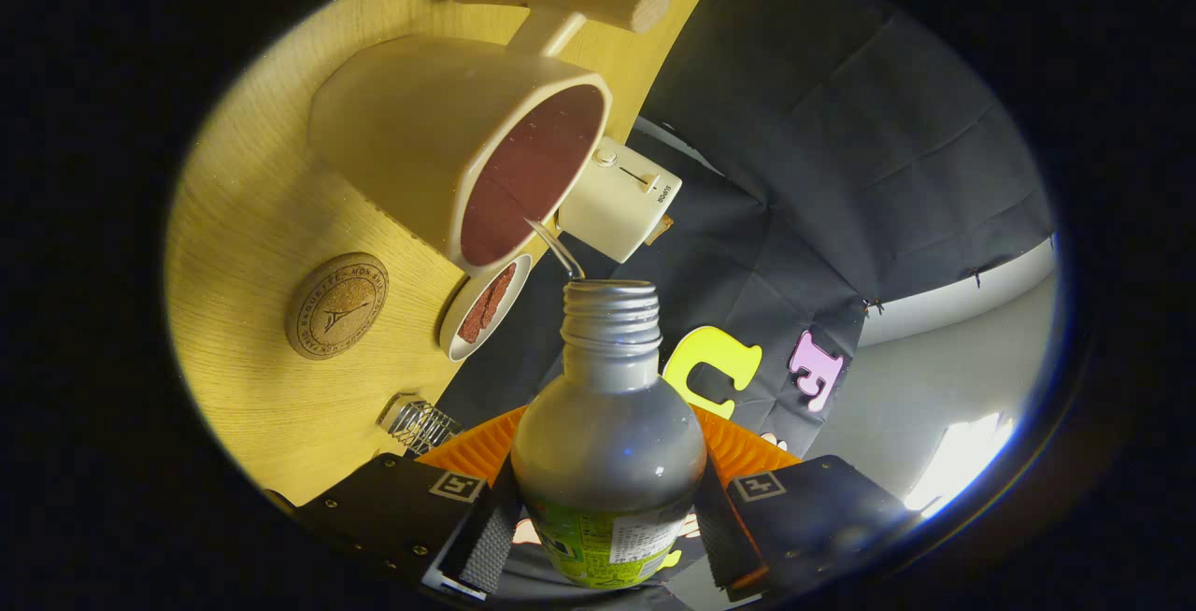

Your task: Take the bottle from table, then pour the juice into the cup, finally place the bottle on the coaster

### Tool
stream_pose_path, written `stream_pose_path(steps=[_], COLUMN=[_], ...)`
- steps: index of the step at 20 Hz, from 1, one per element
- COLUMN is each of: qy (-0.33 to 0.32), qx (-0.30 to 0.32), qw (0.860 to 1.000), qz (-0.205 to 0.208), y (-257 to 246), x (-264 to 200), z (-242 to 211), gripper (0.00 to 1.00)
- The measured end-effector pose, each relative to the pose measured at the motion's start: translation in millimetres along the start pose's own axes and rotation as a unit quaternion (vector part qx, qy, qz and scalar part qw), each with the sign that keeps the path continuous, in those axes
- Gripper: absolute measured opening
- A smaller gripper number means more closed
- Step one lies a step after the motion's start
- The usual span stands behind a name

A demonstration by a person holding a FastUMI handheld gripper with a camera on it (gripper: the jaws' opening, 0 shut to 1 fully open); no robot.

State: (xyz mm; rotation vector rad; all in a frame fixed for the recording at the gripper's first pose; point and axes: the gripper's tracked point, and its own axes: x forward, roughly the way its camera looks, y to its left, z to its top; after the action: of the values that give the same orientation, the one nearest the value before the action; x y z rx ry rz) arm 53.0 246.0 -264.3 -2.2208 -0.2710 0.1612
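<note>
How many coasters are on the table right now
1: a round cork coaster on the wooden table, beside the cup, away from the gripped bottle. Others may be hidden.

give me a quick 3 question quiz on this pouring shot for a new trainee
1. True or false: the bottle is capped.
2. What do the gripper fingers press on?
3. The thin stream from the bottle's mouth runs to: A) the coaster B) the cup C) the small dish

Key:
1. False; the threaded neck is open.
2. The bottle, one finger on each side.
3. B; the cork coaster lies bare on the table beside the cup.
</note>
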Motion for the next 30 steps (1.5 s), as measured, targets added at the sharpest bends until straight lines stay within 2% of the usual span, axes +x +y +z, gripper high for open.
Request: stream_pose_path(steps=[30], qy=[-0.009], qx=[-0.015], qw=[1.000], qz=[0.007], y=[-5], x=[-4], z=[9], gripper=[0.81])
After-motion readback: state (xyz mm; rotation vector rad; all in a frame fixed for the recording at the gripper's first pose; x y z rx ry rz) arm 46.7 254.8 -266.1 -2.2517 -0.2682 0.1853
